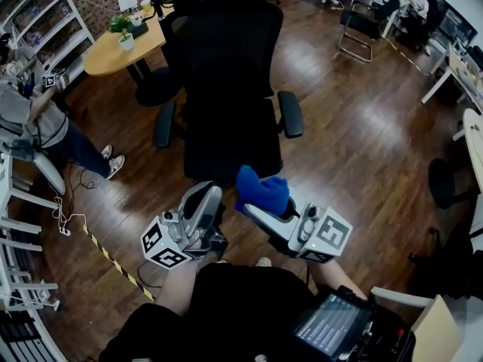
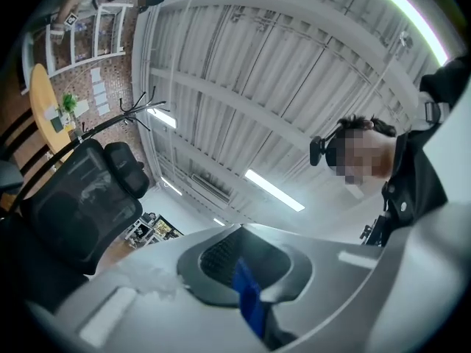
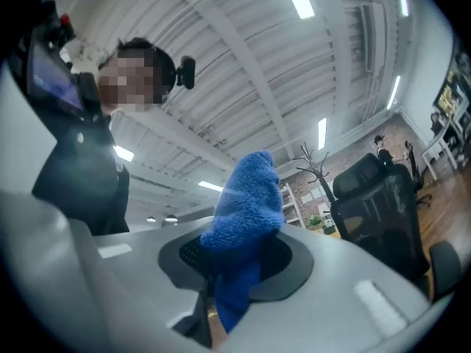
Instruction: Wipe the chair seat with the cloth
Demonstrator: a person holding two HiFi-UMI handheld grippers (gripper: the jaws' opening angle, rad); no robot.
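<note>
Closest in, at the bottom of the head view, are the person's dark top and a lit screen (image 1: 332,324) at the lower right. Just beyond them the two grippers sit side by side, each with its marker cube towards the person.

The left gripper (image 1: 205,196) has its jaws closed together. Its own view (image 2: 246,285) shows only a thin blue strip in the seam between them, and I cannot tell what that strip is. This gripper is tilted up towards the ribbed ceiling (image 2: 294,72).

The right gripper (image 1: 253,211) is clamped on the blue cloth (image 1: 263,189). In its own view (image 3: 228,278) the cloth (image 3: 246,204) bunches up out of the jaws, with ceiling lights behind it.

In the head view the cloth sits at the front edge of the chair seat (image 1: 226,149). Whether it touches the seat cannot be told.

The black office chair (image 1: 226,81) faces the person, with an armrest on each side and a tall mesh back. It stands on a glossy wooden floor (image 1: 355,134). Yellow-and-black tape (image 1: 113,261) runs across the floor at the lower left.

Farther off at the left, another person (image 1: 38,123) stands by white shelves (image 1: 45,13). A round wooden table (image 1: 113,51) with small potted plants stands behind the chair. More desks and a seated person show at the far upper right.
</note>
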